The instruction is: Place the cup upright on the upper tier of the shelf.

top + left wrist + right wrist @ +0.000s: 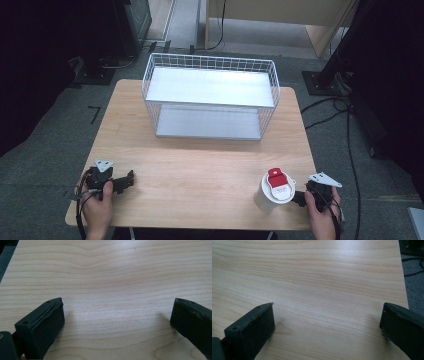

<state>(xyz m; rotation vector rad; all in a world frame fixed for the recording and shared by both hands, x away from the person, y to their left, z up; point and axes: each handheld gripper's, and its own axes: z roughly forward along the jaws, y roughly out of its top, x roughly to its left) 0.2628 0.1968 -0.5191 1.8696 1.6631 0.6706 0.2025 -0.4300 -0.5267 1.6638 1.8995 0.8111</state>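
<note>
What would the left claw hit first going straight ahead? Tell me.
Most likely the bare wooden table: the left claw, open, tilts down at it, nothing between its jaws. Depth is uncertain.

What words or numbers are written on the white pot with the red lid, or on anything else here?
No text here can be read.
White container by the right gripper: its red and white lid carries a small label, too blurred to read.
Wire shelf rack, wooden table, left gripper: no writing shows.
</note>
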